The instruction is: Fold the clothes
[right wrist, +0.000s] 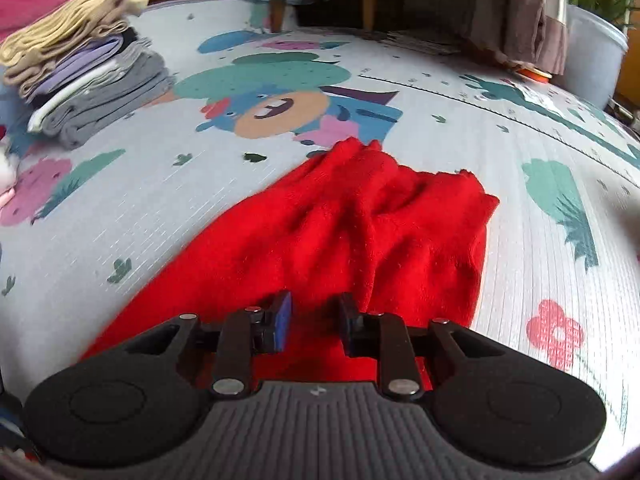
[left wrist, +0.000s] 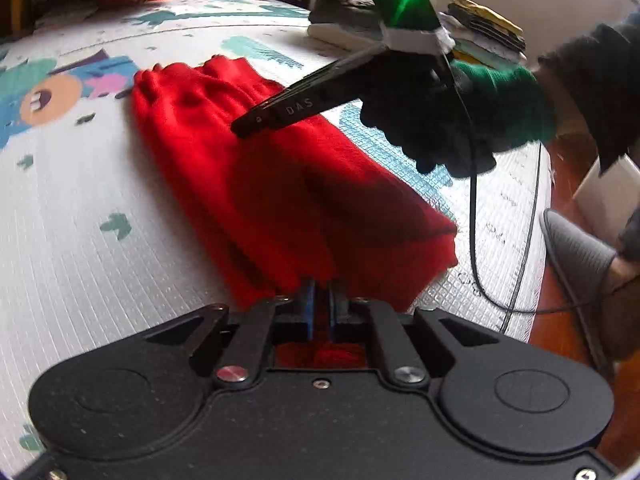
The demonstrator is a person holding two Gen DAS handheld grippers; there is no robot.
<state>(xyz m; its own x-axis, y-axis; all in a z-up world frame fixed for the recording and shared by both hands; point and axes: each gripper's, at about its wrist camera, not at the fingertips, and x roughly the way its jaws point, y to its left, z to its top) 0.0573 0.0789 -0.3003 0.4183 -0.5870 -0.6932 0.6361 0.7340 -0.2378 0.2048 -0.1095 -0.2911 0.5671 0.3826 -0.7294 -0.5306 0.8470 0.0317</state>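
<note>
Red garment (left wrist: pixel 256 184): fuzzy knit cloth, lying rumpled in long folds on the play mat (left wrist: pixel 80 240), running from the lower centre of the left wrist view up toward its upper left.
Left gripper (left wrist: pixel 321 300): jaws closed on the near edge of the red garment, blue pads pinching a ridge of the cloth at lower centre.
Right gripper (right wrist: pixel 312 320): jaws a little apart, red cloth showing in the gap beneath them; the pads do not press on it. In the left wrist view its black fingers hang over the garment's middle, carried by a hand in a green and black glove (left wrist: pixel 472 108).
Far edge: in the right wrist view the garment's ragged end lies at centre, just below the printed bear.
Open room: bare mat spreads wide to the left and right of the garment in both views.
Mat: foam, ribbed in fine lines, with cartoon prints; its edge drops to a wooden floor at the right of the left wrist view.
Folded stack (right wrist: pixel 88 80): soft layered clothes, upper left of the right wrist view, well apart from the garment.
Cable (left wrist: pixel 474 216): black, hanging from the glove down to the mat's edge.
</note>
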